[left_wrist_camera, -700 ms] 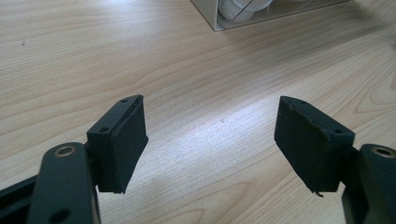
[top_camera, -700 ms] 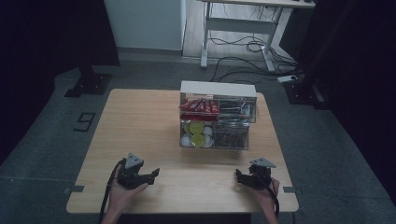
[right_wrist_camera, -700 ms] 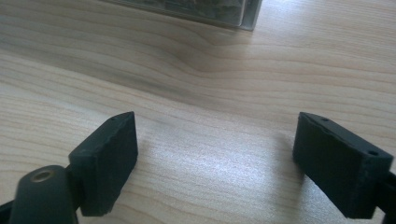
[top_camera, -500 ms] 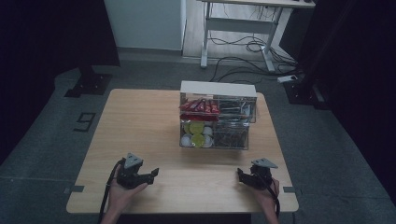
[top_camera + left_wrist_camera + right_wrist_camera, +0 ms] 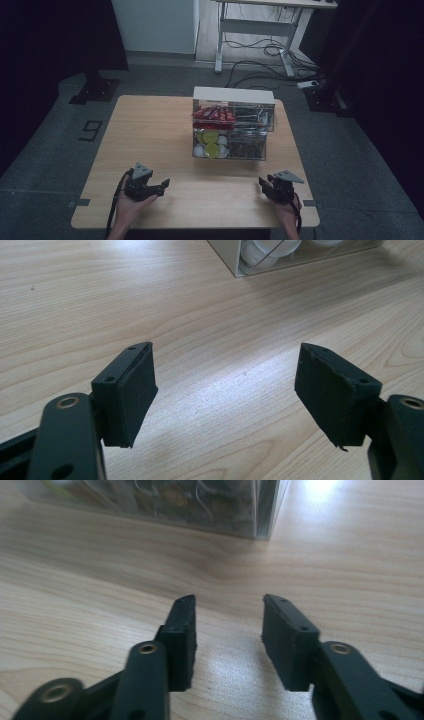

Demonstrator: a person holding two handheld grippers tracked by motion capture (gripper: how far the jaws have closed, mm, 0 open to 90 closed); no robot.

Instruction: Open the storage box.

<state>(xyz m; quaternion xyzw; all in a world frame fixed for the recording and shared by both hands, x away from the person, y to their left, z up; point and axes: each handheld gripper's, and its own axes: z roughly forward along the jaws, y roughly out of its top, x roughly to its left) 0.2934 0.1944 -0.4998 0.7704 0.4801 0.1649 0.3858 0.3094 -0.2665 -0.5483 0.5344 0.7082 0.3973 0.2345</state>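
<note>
A clear two-tier organiser (image 5: 232,130) stands at the back middle of the wooden table (image 5: 150,135). Its upper tier holds red packets (image 5: 214,113), its lower tier yellow-green and white round capsules (image 5: 210,143). My left gripper (image 5: 162,184) rests near the front left edge, open wide with nothing between its pads (image 5: 135,390); a corner of the organiser (image 5: 260,257) lies ahead of it. My right gripper (image 5: 263,186) sits near the front right edge, open with a narrower gap (image 5: 228,620) and empty, pointing at the organiser's clear corner (image 5: 260,510).
Bare table surface lies between the two grippers and the organiser. Beyond the table are a white cabinet (image 5: 155,25), a desk frame with cables on the floor (image 5: 260,50), and a dark stand base (image 5: 95,87) at the left.
The right gripper has shifted slightly along the front edge. The left gripper and the organiser stay where they were.
</note>
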